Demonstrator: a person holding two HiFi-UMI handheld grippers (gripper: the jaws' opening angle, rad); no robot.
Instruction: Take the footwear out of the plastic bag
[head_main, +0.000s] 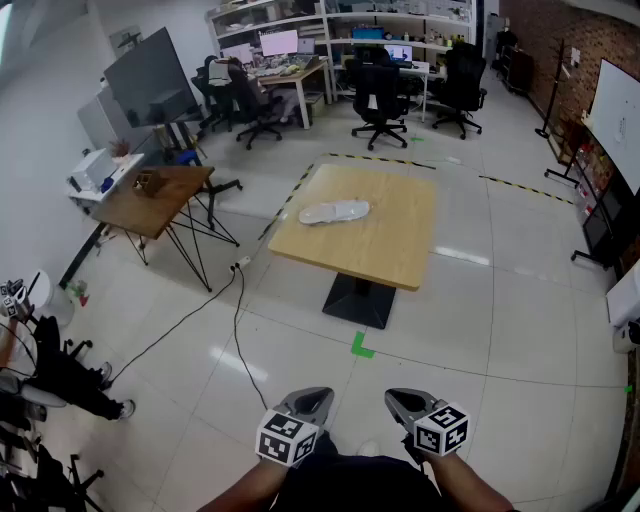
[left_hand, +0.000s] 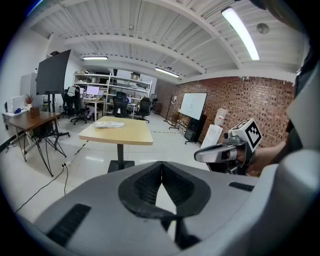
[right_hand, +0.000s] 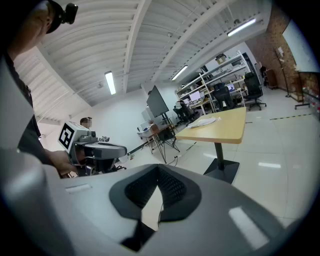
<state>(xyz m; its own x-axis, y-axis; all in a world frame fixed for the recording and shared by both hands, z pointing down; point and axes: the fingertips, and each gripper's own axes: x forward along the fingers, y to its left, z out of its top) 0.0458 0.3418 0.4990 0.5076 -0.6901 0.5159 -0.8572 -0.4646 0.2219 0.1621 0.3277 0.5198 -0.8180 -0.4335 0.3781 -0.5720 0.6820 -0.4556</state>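
Note:
A clear plastic bag with pale footwear inside (head_main: 334, 211) lies on the far left part of a light wooden table (head_main: 390, 245), well ahead of me. The same bag (left_hand: 109, 124) (right_hand: 205, 121) is small and far off in both gripper views. My left gripper (head_main: 305, 403) and right gripper (head_main: 405, 403) are held side by side low in front of my body, far short of the table. Each is shut with nothing between its jaws. The left gripper view shows its own jaw tips (left_hand: 161, 163) meeting, and the right gripper view shows the same (right_hand: 158, 168).
A second wooden table (head_main: 150, 195) with small boxes stands at the left, beside a large screen on a stand (head_main: 150, 75). A cable (head_main: 236, 330) runs across the tiled floor, and green tape (head_main: 361, 346) marks it before the table's base. Office chairs and desks line the back. A person's legs (head_main: 70, 378) are at the far left.

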